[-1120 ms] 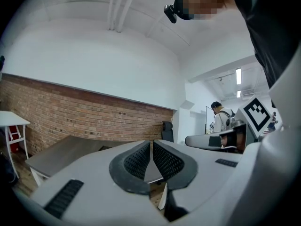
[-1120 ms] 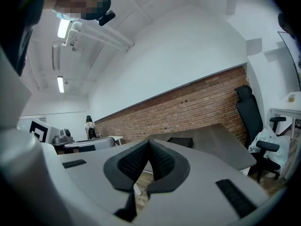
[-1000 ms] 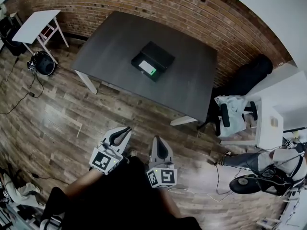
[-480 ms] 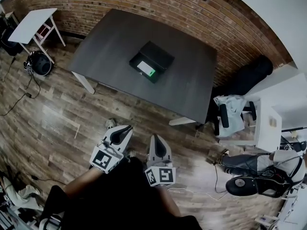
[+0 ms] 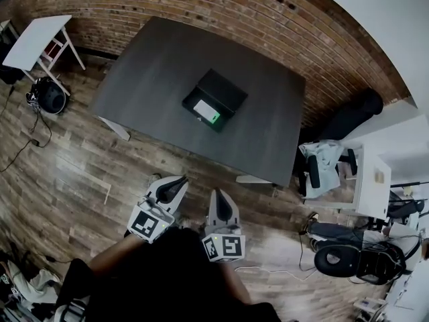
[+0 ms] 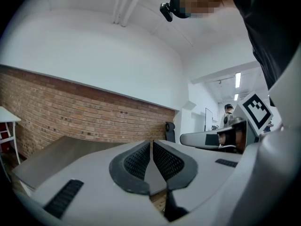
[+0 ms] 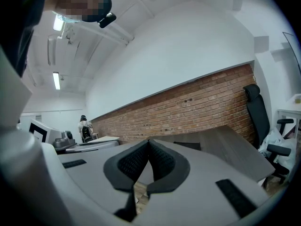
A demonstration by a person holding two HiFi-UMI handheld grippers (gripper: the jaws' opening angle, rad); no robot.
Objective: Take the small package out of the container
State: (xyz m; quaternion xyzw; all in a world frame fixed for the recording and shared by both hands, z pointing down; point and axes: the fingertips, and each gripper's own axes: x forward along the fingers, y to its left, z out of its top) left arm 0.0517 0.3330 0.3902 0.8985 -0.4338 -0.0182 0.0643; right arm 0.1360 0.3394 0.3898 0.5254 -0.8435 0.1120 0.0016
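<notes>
plainly the container (image 5: 226, 88) holds a small package (image 5: 206, 111) — left tongs (image 5: 177, 180) and right tongs (image 5: 220, 195) closed.

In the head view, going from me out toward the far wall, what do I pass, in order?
Left gripper and right gripper side by side, wood floor, dark table, small package in the black container, brick wall.

I hold my 2 grippers low in front of my body, side by side and near each other, both pointing forward. My left gripper (image 5: 178, 180) leans a little to the right; its jaws are closed together, only a thin slit between the pads, nothing held. My right gripper (image 5: 220, 195) points straight ahead, jaws pressed together and empty. My bare left forearm (image 5: 110, 263) runs back beside my dark-clothed torso (image 5: 167, 280).
</notes>
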